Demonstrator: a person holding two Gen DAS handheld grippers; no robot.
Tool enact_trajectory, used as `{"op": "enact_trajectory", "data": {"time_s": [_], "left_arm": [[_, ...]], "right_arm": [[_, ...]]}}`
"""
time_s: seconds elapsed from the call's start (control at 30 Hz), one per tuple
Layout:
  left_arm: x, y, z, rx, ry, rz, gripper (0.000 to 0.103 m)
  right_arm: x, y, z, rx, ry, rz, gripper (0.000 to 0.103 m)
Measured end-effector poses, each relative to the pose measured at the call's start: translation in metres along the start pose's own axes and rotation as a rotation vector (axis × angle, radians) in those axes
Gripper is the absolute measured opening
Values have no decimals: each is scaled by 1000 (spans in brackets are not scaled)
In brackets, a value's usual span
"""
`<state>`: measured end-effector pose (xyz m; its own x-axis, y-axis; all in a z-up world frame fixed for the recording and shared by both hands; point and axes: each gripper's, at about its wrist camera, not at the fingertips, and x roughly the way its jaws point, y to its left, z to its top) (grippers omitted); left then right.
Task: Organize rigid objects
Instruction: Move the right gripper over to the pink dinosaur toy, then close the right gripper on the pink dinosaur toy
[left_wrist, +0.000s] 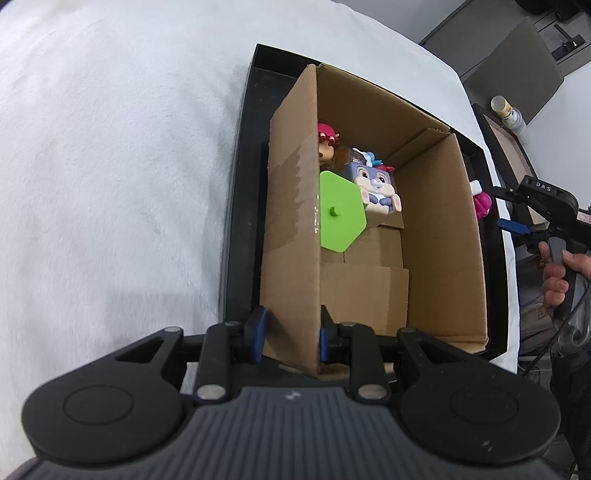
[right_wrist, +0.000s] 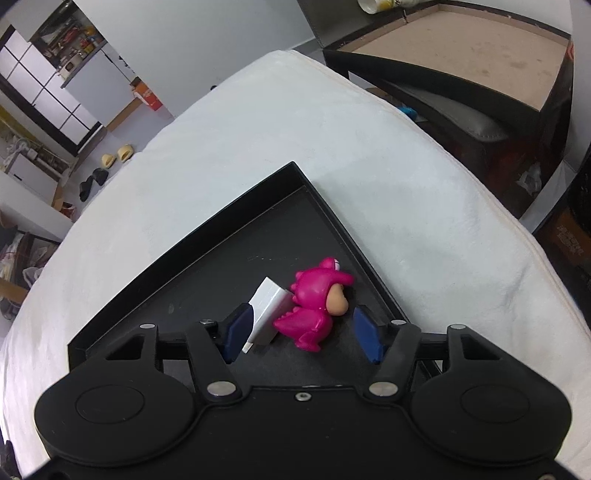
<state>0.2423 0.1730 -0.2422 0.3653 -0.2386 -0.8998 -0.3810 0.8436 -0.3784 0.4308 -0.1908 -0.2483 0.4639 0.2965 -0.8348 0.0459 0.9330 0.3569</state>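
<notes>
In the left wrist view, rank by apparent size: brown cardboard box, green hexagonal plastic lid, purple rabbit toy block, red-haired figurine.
1. Brown cardboard box
2. Green hexagonal plastic lid
3. Purple rabbit toy block, nearly the lid's size
4. Red-haired figurine, partly hidden and farther away, so unsure

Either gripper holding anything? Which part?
Left gripper clamps the cardboard box's near side wall. Right gripper straddles the pink figurine, not gripping.

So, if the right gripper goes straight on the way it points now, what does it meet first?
Most likely the pink figurine lying on the black tray, between the open fingers of the right gripper. The white block beside it sits against the left finger; depth is unclear.
</notes>
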Motion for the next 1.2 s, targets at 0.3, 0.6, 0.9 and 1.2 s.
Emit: {"op": "enact_trajectory", "data": {"time_s": [0.3, 0.6, 0.9, 1.2], "left_arm": [[1, 0, 1, 1, 2, 4, 25], [2, -1, 1, 4, -2, 7, 25], [-1, -2, -1, 3, -7, 1, 25], [-3, -2, -1, 5, -9, 0, 25]], "right_arm": [[19, 6, 2, -1, 29, -40, 54], [21, 4, 3, 8, 51, -22, 23], [13, 2, -1, -13, 89, -29, 17], [16, 3, 9, 62, 69, 22, 45]]}}
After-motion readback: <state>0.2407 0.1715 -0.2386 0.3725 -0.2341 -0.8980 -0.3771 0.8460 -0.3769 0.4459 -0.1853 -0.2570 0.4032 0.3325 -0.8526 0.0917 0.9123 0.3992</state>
